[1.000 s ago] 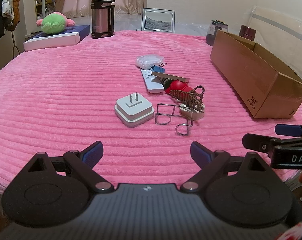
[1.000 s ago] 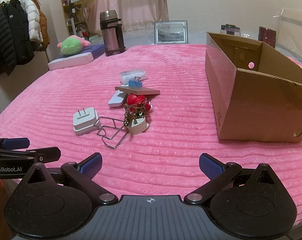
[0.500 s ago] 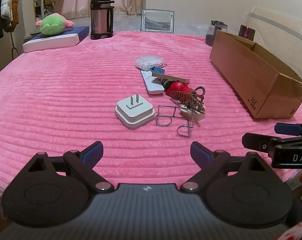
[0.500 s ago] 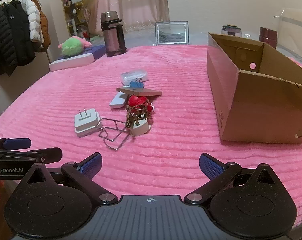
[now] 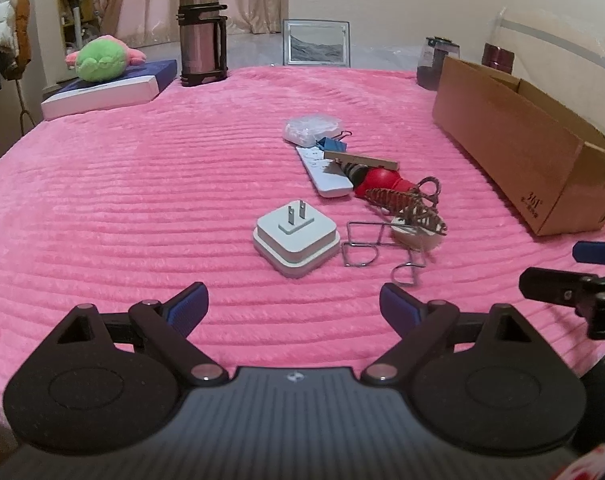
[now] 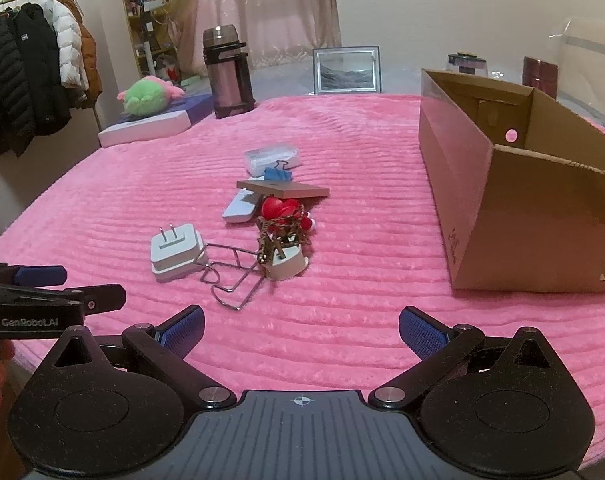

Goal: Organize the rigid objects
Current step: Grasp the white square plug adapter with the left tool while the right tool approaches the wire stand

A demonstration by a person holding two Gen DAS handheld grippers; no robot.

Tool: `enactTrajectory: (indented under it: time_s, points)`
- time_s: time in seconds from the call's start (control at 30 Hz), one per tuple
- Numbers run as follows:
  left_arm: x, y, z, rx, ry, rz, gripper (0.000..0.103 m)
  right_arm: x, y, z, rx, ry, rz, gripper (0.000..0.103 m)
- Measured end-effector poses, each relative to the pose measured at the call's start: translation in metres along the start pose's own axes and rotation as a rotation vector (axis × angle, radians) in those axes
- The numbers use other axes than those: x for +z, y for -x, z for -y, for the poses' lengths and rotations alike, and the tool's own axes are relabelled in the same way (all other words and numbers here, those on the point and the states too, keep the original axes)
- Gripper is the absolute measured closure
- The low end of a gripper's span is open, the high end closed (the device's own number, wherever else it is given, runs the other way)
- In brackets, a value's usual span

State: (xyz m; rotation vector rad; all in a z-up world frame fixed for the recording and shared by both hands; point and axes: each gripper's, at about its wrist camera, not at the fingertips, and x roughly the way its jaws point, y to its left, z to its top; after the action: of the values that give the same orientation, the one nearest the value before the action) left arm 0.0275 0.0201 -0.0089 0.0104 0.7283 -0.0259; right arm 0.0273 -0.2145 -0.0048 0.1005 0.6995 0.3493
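White plug adapter (image 5: 295, 237) on pink blanket (image 5: 142, 184), touching wire rack (image 5: 366, 245); left gripper (image 5: 293, 307) empty, jaws narrowing slightly, right gripper (image 6: 301, 332) wide open; risk: lifted adapter drags tangled rack.

A pink ribbed blanket (image 5: 142, 200) covers the surface. The left gripper (image 5: 292, 304) hangs low over it, jaws wide and closing slightly, nothing between them. Just ahead lies a white plug adapter (image 5: 296, 240), prongs up, with a wire rack (image 5: 376, 246) beside it. Beyond sits a pile of small items including a white remote (image 5: 322, 172). An open cardboard box (image 5: 522, 148) stands at right.
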Motion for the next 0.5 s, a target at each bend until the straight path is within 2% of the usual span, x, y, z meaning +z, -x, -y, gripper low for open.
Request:
enactTrajectory:
  time_s: [0.17, 0.37, 0.5]
  points:
    - [0.004, -0.017, -0.010, -0.034, -0.044, 0.005, 0.014, 0.001, -0.009, -0.006, -0.003, 0.000, 0.005, 0.002]
    - [0.009, -0.042, -0.018, -0.089, -0.167, 0.028, 0.014, 0.004, -0.025, -0.015, -0.006, 0.007, 0.005, 0.002]
    - [0.012, -0.066, -0.030, -0.126, -0.187, 0.018, 0.015, 0.004, -0.036, -0.021, -0.014, 0.006, -0.001, 0.002]
